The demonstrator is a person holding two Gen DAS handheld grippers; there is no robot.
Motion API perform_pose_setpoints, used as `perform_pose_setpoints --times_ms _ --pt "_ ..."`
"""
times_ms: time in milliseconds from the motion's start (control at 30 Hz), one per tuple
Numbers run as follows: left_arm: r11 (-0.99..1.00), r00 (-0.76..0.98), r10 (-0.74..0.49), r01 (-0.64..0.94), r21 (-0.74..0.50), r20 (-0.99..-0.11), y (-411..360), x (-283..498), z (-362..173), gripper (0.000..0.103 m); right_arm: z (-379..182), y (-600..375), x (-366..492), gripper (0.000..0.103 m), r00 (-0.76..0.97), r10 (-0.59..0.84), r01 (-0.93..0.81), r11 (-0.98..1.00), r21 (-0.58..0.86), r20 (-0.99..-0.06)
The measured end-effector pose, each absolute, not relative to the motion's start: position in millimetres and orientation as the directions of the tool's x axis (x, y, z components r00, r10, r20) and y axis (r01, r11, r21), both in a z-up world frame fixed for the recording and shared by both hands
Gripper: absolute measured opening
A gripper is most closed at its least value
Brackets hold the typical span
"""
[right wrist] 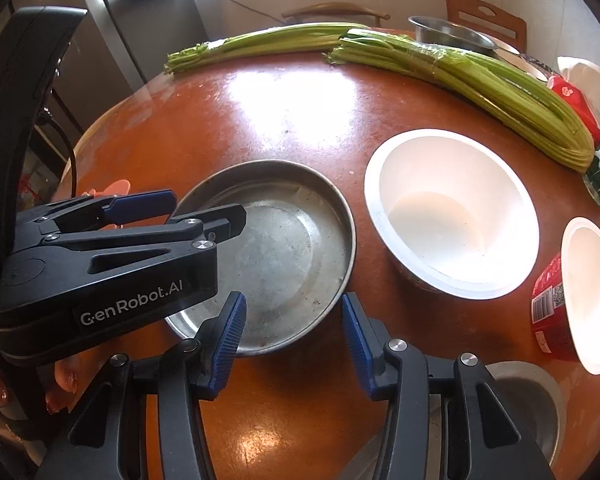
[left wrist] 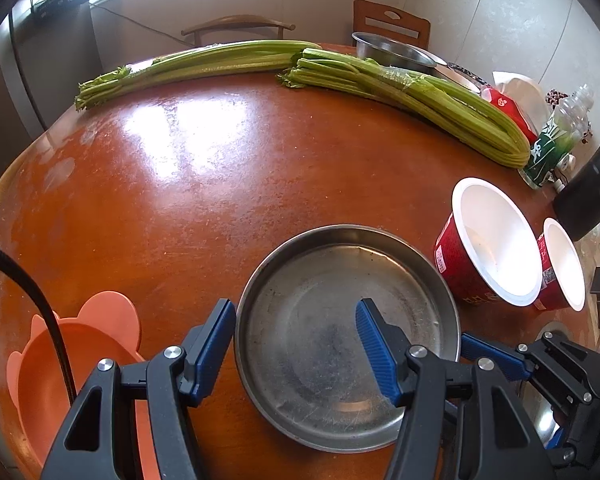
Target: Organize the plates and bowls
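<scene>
You've got a shallow, scuffed steel plate point(left wrist: 340, 336) sitting flat and empty on the surface. Just to its right is a red paper bowl point(left wrist: 496, 240) with a white inside, a smaller one point(left wrist: 564, 264) beside it. An orange bowl point(left wrist: 72, 360) sits left of the plate.

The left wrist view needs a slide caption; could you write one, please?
Left gripper open astride the round metal pan's rim, red paper bowls beside it.

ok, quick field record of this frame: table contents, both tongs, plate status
plate: metal plate empty, flat on the brown table
left tongs: open, straddling the plate's left rim
right tongs: open, at the plate's near rim, nothing gripped
bowls: two red paper bowls right of the plate, orange bowl left
other: celery at the far side
</scene>
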State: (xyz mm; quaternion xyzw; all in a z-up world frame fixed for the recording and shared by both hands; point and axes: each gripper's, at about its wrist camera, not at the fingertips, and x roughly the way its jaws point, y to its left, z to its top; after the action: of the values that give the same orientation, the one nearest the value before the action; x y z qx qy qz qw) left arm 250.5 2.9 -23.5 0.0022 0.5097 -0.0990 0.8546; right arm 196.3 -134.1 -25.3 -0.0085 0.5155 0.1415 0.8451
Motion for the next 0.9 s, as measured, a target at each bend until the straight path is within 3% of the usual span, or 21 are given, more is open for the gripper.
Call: perform_pose_setpoints --times_ms 500,900 --pt "0.991 0.473 -0.109 0.116 -0.061 -0.875 9.7 252.0 -23.4 0.062 -32.5 -128.9 202.2 0.052 0.418 0.213 -0.25 0.961 0.113 -0.883" --pt "0.98 0.431 -0.198 0.111 -0.165 -0.88 15.5 251.1 -31.8 0.06 -30.6 -129.7 200.2 0.053 0.418 0.263 -0.268 0.95 0.159 -0.869"
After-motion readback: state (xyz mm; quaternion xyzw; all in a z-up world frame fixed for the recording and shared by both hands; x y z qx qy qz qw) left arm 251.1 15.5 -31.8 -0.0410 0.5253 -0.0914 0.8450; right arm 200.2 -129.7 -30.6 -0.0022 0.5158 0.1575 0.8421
